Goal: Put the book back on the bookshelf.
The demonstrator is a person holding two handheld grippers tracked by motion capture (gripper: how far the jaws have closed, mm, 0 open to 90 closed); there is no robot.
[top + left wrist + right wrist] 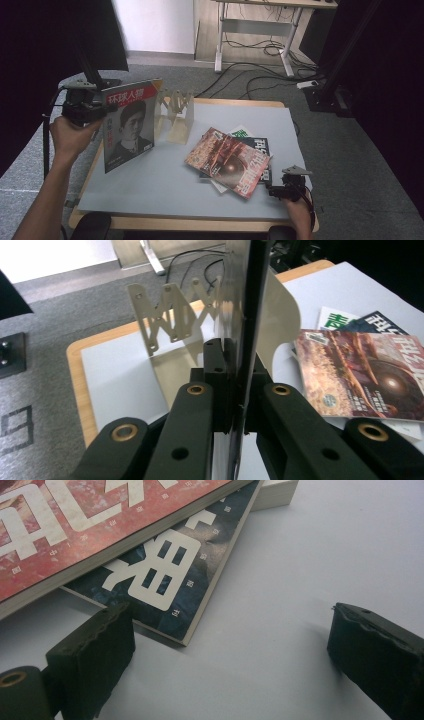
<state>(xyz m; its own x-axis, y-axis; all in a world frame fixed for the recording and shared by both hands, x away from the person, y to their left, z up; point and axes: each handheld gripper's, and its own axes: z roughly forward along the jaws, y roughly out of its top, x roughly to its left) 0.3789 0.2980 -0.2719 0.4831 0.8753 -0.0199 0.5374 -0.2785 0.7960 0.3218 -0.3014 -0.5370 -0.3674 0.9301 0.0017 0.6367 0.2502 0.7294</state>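
Magazine (pixel 127 125) standing upright, left gripper (pixel 82 107) jaws clamping its edge; keeping it vertical, guiding beside rack (pixel 176 112). Right gripper (pixel 290 190) jaws apart, idling.

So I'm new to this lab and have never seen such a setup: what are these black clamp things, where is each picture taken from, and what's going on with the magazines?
No machine here: a person holds a hand-operated two-jaw clamp in each hand. The high view looks down on the table from above the person. The other two pictures come from cameras riding on each clamp, looking along its black jaws.

The left gripper is shut on a portrait magazine, holding it upright beside a pale folding rack. In the left gripper view that magazine shows edge-on.

The right gripper rests open on the table, next to a pile of magazines: a red magazine on top, a dark blue magazine beneath. It holds nothing.
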